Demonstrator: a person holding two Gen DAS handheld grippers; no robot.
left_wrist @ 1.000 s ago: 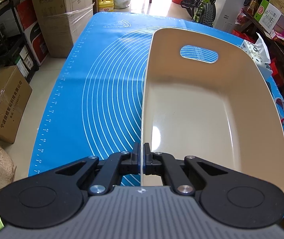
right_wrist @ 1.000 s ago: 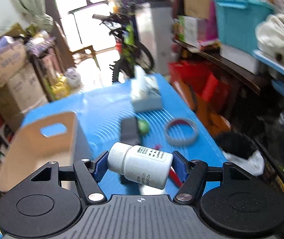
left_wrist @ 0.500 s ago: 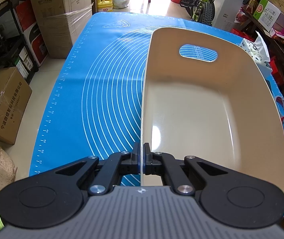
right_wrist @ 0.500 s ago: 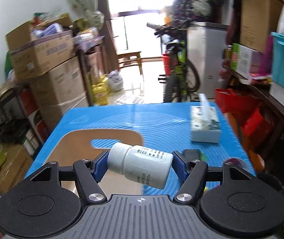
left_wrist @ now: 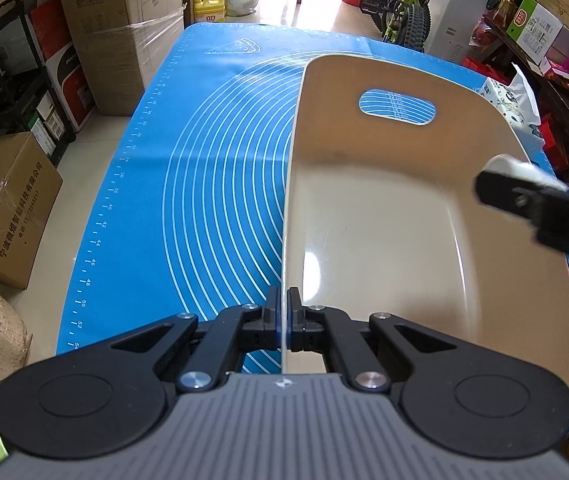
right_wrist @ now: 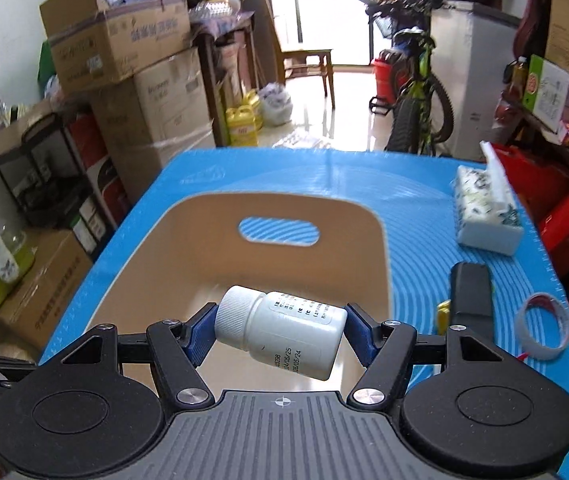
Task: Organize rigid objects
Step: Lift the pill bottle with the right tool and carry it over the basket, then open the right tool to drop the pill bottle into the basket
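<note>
1. Currently the left gripper (left_wrist: pixel 283 312) is pressed together on the near-left rim of the beige plastic bin (left_wrist: pixel 384 216); the thin wall sits edge-on between the pads.
2. The bin sits on the blue baking mat (left_wrist: pixel 212 184) covering the tabletop, with the handle cutout in its far wall at 12 o'clock and nothing visible on its floor.
3. The right gripper (right_wrist: pixel 280 330) is pinching a white pill bottle (right_wrist: pixel 284 336) across its length: cap against the left pad, base against the right pad, bottle tilted with the cap end higher.
4. In the right wrist view, the bottle hangs above the bin's near end, clear of the floor.
5. In the left wrist view, the right gripper comes in at 3 o'clock over the bin's right rim, blurred, with the bottle's white cap showing behind its finger.
6. Outside the bin, toward 3 o'clock in the right wrist view: a black rectangular block (right_wrist: pixel 470 296), a small yellow item (right_wrist: pixel 443 314) touching its left side, and a tape roll (right_wrist: pixel 540 326) near the mat's edge.
7. A tissue box (right_wrist: pixel 486 216) sits at 2 o'clock on the mat, well apart from the bin.
</note>
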